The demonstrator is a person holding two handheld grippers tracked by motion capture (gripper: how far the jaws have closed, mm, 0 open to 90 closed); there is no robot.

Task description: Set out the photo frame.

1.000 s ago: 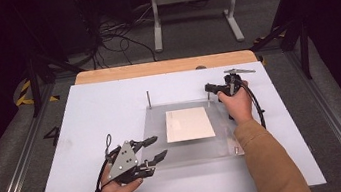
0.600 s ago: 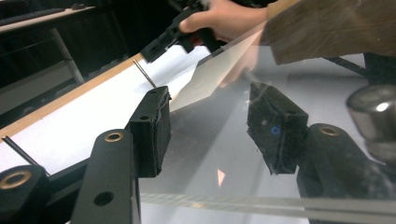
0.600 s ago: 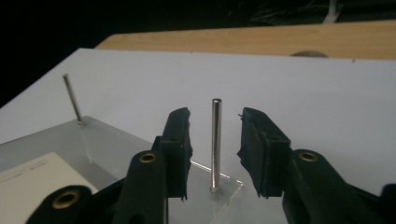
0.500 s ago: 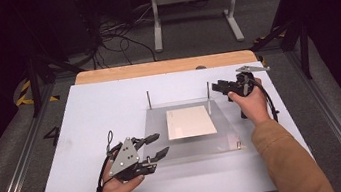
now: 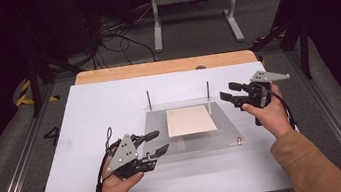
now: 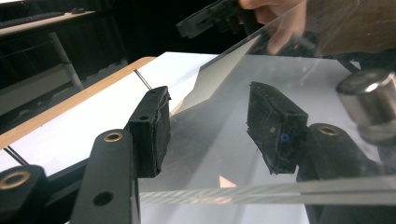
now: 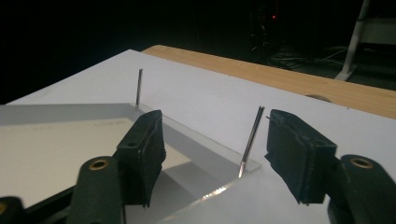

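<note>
The fingers of my right gripper stand fairly wide, with nothing pressed between them. They have just been opening. The fingers of my left gripper are about half open and squeeze nothing too.

The thing I work on is the clear sheet. It lies flat in the middle of the white board, with a tan card at its middle. Its long side runs from 9 o'clock to 3 o'clock. Two thin pins stand straight up at its far corners, the left pin at about 11 o'clock and the right pin at about 1 o'clock.

What matters next is the right pin. From my right fingers it lies at 9 o'clock, near but not touching. In the right gripper view it shows in the gap between them, a bit ahead. The right hand is much nearer to it than the left. My left fingers point to 3 o'clock, at the sheet's near left edge.

A small metal peg sits at the sheet's near right corner.

Some things are hard to see. The sheet is see-through, so I cannot tell if the card is on top or under it. In the left gripper view I cannot tell if my left fingers touch the sheet's edge.
</note>
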